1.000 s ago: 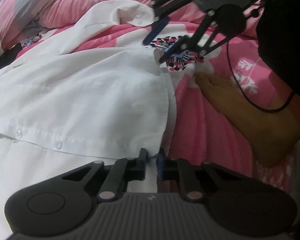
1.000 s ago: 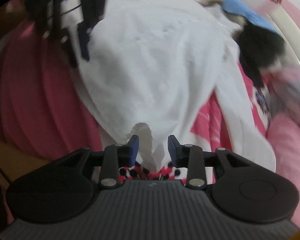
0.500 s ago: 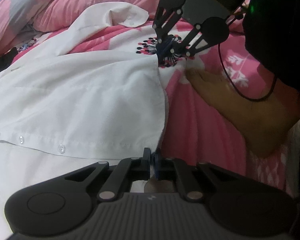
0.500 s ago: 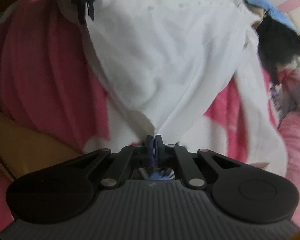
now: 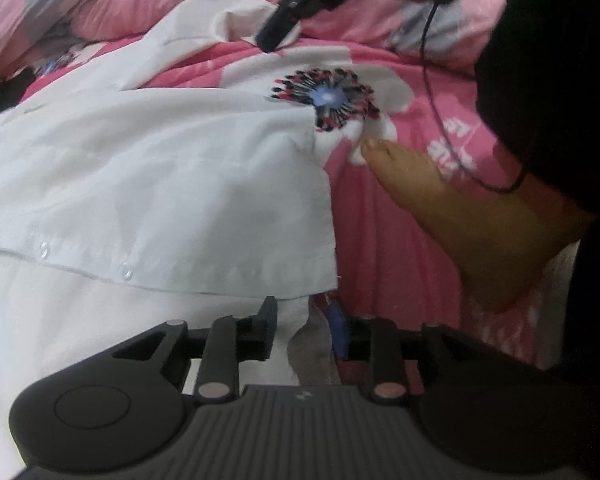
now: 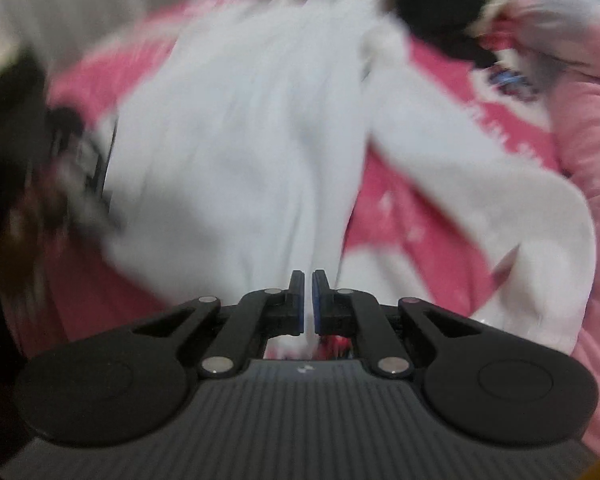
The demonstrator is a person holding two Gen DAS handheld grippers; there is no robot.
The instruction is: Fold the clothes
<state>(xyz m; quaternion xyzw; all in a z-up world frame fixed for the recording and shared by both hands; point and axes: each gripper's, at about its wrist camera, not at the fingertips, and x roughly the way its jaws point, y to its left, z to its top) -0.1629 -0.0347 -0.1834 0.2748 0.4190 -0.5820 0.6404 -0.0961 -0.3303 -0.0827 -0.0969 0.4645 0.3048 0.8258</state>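
Presently: 1 white shirt (image 5: 152, 176) spread on pink bed (image 5: 384, 216), long axis running away from both grippers; left gripper (image 5: 306, 322) just opened, hem between jaws; right gripper (image 6: 305, 300) pinching shirt's edge, nearer

1. The white shirt (image 5: 148, 184) is thin, smooth woven cloth, matt, with small glossy clear plastic buttons (image 5: 127, 273).
2. The pink floral bedspread (image 5: 384, 216) is soft matt cloth, finely ribbed.
3. The left gripper (image 5: 305, 326) is matt black plastic with a ridged grey body and shiny metal pins.
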